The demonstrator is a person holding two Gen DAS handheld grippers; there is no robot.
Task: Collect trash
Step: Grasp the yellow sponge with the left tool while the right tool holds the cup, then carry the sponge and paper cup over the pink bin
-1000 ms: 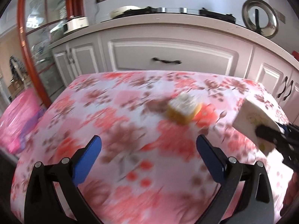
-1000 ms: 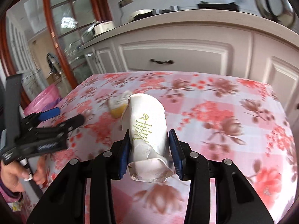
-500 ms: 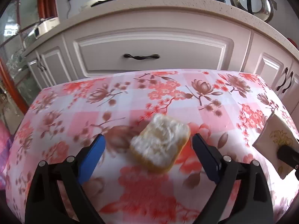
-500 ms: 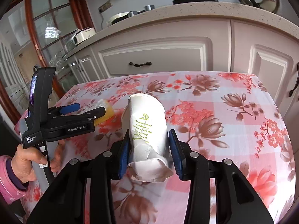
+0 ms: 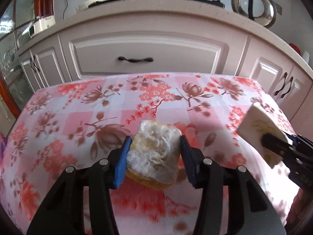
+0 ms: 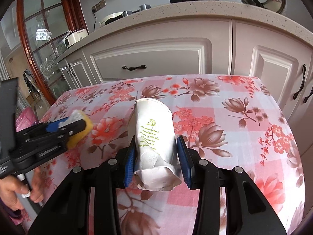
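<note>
Pinching the yellow sponge (image 5: 154, 154) across its sides, my left gripper (image 5: 154, 156) has it at the tablecloth (image 5: 78, 117); it looks soft, light, squashy. My right gripper (image 6: 156, 162) clamps the crumpled paper cup (image 6: 154, 137) mid-body above the cloth, flimsy and easily crushed.

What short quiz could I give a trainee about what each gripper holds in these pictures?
1. True or false: the right gripper is shut on the crushed paper cup.
2. The left gripper holds: A) a spoon B) the yellow sponge C) nothing.
3. Fill in: both items are above the flowered ______.

Key: 1 true; 2 B; 3 tablecloth.
</note>
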